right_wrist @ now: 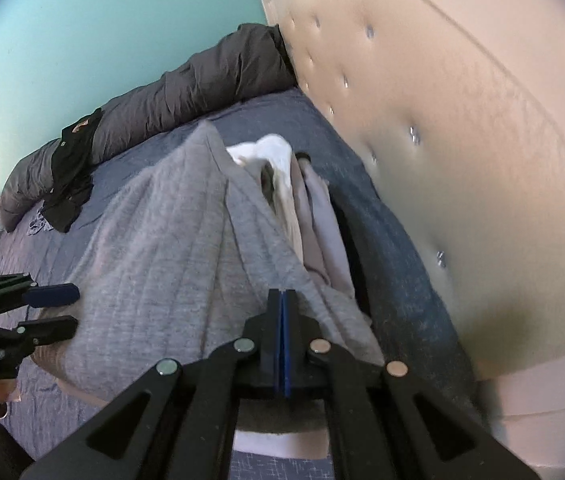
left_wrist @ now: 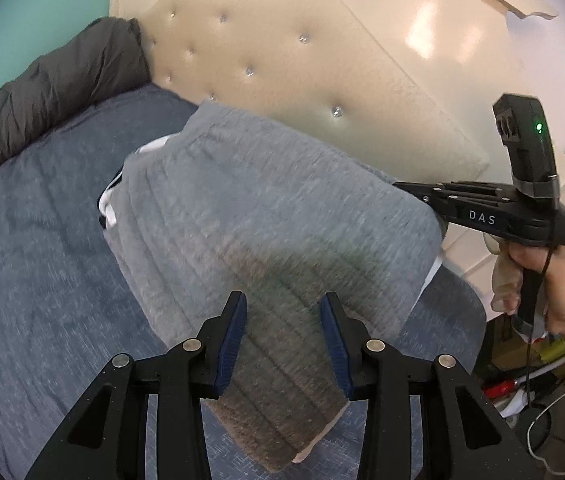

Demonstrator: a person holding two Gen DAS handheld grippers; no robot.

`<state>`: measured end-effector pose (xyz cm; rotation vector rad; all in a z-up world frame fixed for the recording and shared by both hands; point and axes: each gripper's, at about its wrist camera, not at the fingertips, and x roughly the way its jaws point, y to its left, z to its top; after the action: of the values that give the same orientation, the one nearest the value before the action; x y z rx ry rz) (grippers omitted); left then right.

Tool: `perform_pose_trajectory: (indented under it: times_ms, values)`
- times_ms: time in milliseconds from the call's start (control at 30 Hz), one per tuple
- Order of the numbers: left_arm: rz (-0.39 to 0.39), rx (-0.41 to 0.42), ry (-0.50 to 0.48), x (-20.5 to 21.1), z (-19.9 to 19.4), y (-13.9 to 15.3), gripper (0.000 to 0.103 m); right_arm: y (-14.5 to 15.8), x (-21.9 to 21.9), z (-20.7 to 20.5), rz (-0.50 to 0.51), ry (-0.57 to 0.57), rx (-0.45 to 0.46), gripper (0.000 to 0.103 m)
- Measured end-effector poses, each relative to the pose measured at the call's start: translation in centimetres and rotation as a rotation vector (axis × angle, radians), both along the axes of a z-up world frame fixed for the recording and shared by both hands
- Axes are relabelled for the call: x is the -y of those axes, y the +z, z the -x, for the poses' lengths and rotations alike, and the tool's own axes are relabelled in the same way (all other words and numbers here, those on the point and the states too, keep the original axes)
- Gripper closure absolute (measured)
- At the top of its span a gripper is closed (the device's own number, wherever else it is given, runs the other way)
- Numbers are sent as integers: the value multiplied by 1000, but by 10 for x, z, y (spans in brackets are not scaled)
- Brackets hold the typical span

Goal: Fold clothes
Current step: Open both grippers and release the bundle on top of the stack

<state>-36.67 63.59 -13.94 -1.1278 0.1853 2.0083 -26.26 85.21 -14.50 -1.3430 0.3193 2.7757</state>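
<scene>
I was working in a home bedroom: a bed [left_wrist: 42, 240] with blue bedding, a cream tufted headboard [left_wrist: 302, 60], a rolled grey duvet [right_wrist: 186, 92] and a teal wall [right_wrist: 102, 20].

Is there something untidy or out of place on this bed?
Yes. A black garment lies crumpled at the far edge of the bed, partly over the rolled dark duvet. It is unfolded, unlike the grey garment being handled.

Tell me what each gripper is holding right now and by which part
The right gripper is shut on the grey garment, pinching its edge nearest the headboard. The left gripper is open, holding nothing.
</scene>
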Motion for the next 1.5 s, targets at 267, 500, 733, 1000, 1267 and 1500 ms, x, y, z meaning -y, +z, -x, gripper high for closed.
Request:
perform_pose_trajectory:
  times_ms: [267,500,733,1000,1267,1500]
  values:
    - [2,7,6,-2,-6,-14,59,-9,-4,-9,25,-47,-26,103]
    - [17,-4,23,1,-6,-11,60,39,21,-19,73,6,-164,103]
    - [-2,3,28,10,-12,-4,61,28,53,-8,31,77,-104,103]
    - [-7,4,39,33,-17,-3,60,9,43,-6,55,27,-88,103]
    - [-14,1,48,36,-16,-7,60,30,60,-12,15,27,-153,103]
    - [-12,5,49,34,-15,-13,60,24,64,-16,4,2,-136,103]
